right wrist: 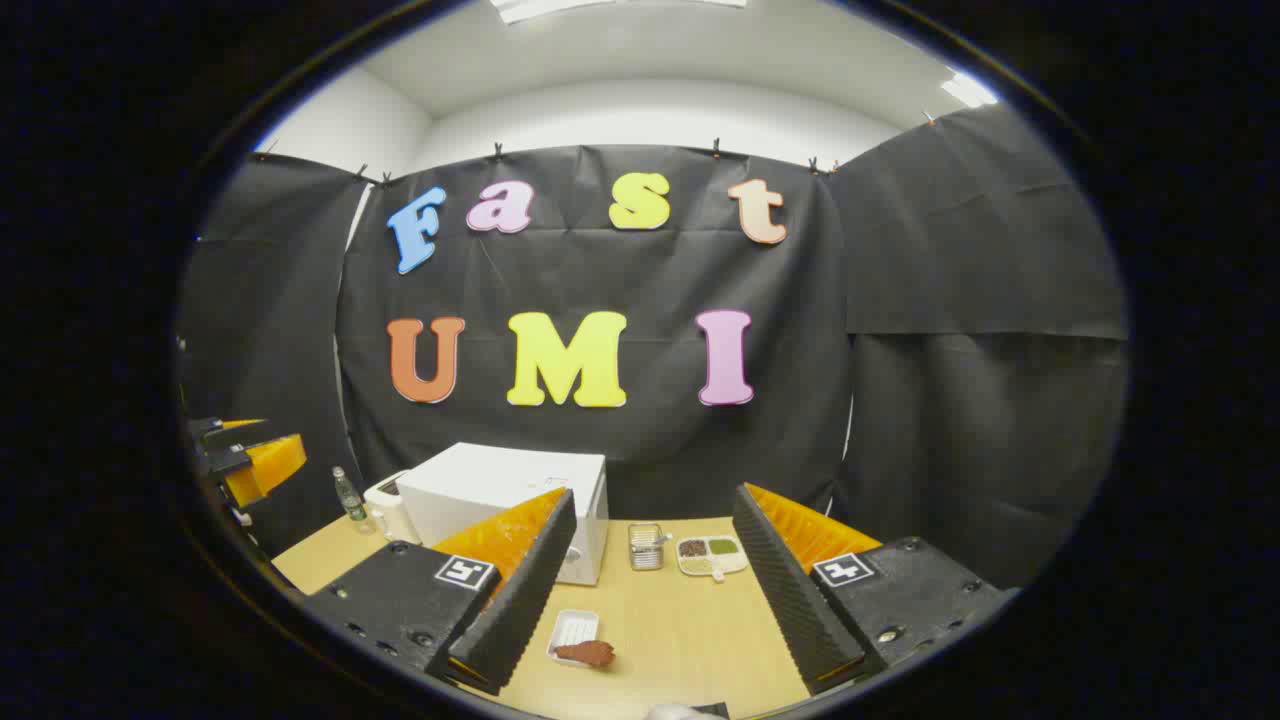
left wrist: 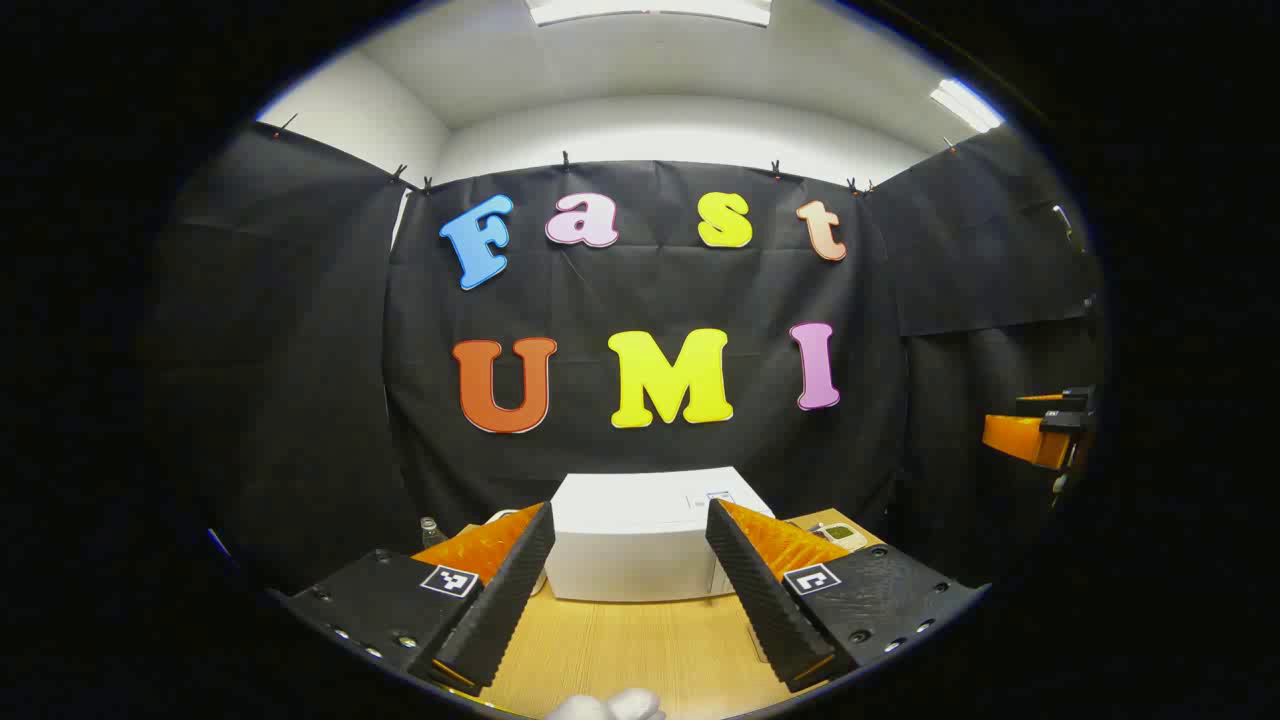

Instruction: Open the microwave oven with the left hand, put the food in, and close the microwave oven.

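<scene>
A white microwave oven (left wrist: 640, 540) stands shut at the back of the wooden table, straight ahead of my left gripper (left wrist: 632, 530), which hangs open above the table with nothing between its fingers. In the right gripper view the microwave oven (right wrist: 505, 500) stands to the left, and a brown piece of food (right wrist: 585, 653) lies on a small white tray (right wrist: 572, 630) on the table in front. My right gripper (right wrist: 650, 520) is open and empty, held above and behind the tray. The left gripper (right wrist: 250, 455) shows at the far left of the right gripper view.
A divided dish of seasonings (right wrist: 712, 555) and a small metal basket (right wrist: 646, 545) sit right of the microwave. A clear bottle (right wrist: 347, 495) and a white appliance (right wrist: 385, 505) stand to its left. Black cloth walls enclose the table (right wrist: 680, 630).
</scene>
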`<state>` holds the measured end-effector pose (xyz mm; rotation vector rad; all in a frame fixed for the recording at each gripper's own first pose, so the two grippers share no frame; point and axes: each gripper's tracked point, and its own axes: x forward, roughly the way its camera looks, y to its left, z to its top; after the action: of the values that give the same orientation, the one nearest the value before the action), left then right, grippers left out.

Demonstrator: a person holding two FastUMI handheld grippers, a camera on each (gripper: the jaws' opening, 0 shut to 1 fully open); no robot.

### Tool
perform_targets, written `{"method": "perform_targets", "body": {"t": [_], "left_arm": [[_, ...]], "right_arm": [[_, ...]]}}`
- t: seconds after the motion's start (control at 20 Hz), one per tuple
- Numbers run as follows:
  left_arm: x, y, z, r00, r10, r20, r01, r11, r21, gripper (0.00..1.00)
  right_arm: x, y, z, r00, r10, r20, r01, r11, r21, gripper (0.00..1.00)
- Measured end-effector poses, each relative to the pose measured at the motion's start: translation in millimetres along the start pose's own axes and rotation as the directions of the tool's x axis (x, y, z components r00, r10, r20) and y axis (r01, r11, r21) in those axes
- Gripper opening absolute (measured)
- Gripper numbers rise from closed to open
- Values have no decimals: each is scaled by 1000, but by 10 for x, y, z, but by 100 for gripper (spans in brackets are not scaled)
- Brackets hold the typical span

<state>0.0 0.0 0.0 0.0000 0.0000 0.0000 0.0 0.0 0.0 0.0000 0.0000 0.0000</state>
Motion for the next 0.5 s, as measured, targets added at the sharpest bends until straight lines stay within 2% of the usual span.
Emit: {"method": "perform_targets", "body": {"t": [0.05,0.5], "left_arm": [[14,0,3,1000,1,2,-1,1000,3,95],[143,-40,-33,1000,-9,-4,8,1000,-6,95]], "right_arm": [[6,17,-15,1000,3,-4,-3,1000,-1,92],[21,28,-42,1000,-5,-11,5,1000,-10,92]]}}
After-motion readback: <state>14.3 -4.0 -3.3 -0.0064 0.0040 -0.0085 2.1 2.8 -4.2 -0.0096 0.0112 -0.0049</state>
